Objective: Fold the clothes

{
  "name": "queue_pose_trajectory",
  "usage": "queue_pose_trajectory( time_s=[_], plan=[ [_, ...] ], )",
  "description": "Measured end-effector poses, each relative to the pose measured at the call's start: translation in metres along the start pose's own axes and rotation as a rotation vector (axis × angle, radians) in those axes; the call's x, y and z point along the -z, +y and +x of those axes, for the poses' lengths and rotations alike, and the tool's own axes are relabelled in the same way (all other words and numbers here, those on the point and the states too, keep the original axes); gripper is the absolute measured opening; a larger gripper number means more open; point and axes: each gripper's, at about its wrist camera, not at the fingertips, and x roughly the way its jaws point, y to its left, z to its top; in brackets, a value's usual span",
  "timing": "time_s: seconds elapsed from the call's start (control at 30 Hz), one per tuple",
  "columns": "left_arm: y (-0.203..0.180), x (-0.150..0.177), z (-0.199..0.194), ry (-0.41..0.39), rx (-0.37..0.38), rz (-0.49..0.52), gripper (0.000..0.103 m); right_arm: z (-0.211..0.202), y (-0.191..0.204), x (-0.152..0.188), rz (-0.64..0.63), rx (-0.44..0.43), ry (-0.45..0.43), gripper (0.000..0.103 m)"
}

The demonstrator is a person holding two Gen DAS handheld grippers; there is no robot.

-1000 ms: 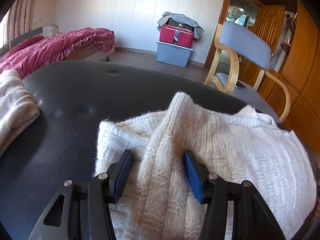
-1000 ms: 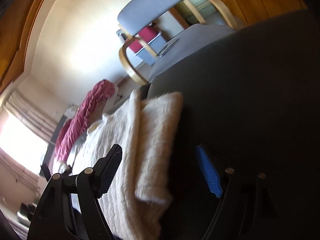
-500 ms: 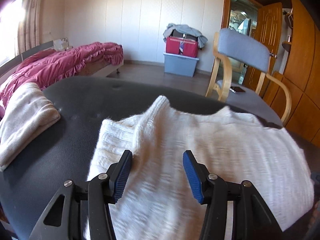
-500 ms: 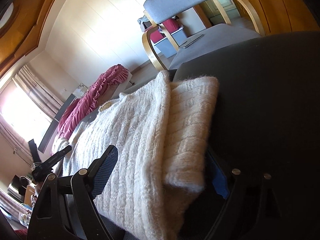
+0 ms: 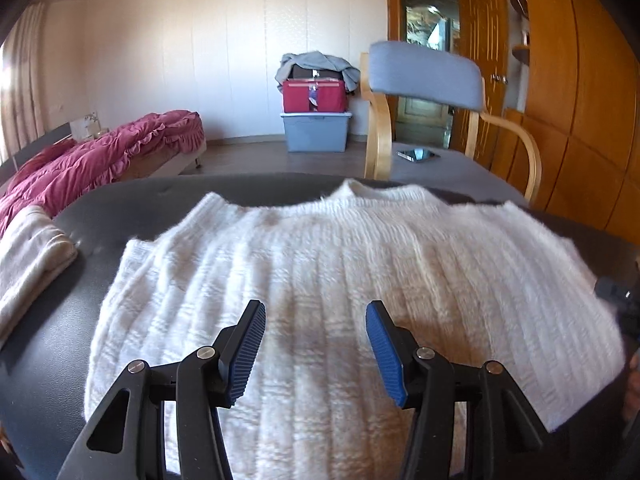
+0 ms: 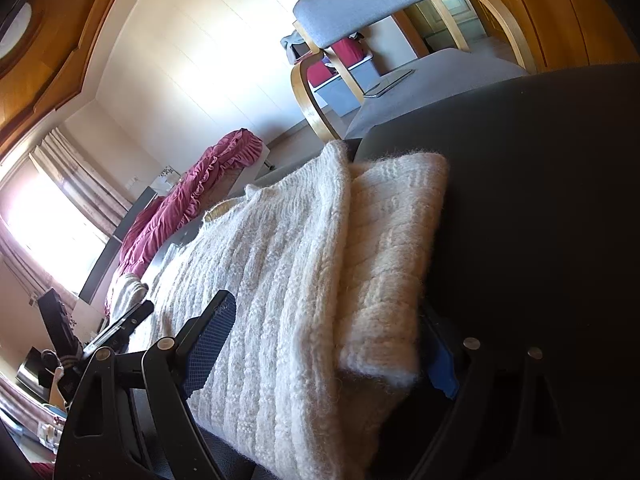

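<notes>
We've got the white knit sweater (image 5: 340, 280) spread flat on the black surface (image 5: 80, 320), neck away from us. L gripper (image 5: 316, 344) over its hem, fingers apart, nothing held. R gripper (image 6: 320, 344) at the folded sleeve (image 6: 392, 264), fingers wide, either side of the cuff. Folded cream garment (image 5: 28, 256) lies off to the left.

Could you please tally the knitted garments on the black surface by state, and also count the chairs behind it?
Spread cream sweater: 1
Folded cream garment: 1
Wooden armchair: 1
Total: 3
</notes>
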Motion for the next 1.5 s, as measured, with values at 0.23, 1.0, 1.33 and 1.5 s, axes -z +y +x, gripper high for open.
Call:
queue_pose_trajectory(
  time_s=[0.23,1.0,1.33,1.5],
  plan=[
    [0.004,0.005,0.017,0.067,0.016,-0.030,0.054,-0.002,0.001,0.000,-0.001,0.000,0.002,0.087],
    [0.009,0.009,0.022,0.078,0.039,-0.055,0.051,-0.018,0.053,-0.029,0.015,-0.032,0.041,0.022],
    [0.015,0.008,0.022,0.076,0.070,-0.089,0.051,-0.004,0.141,-0.059,0.035,-0.154,0.094,0.021],
    [0.049,0.012,0.004,0.055,0.230,-0.200,0.051,0.030,0.190,-0.060,0.025,-0.188,0.142,0.019]
  ],
)
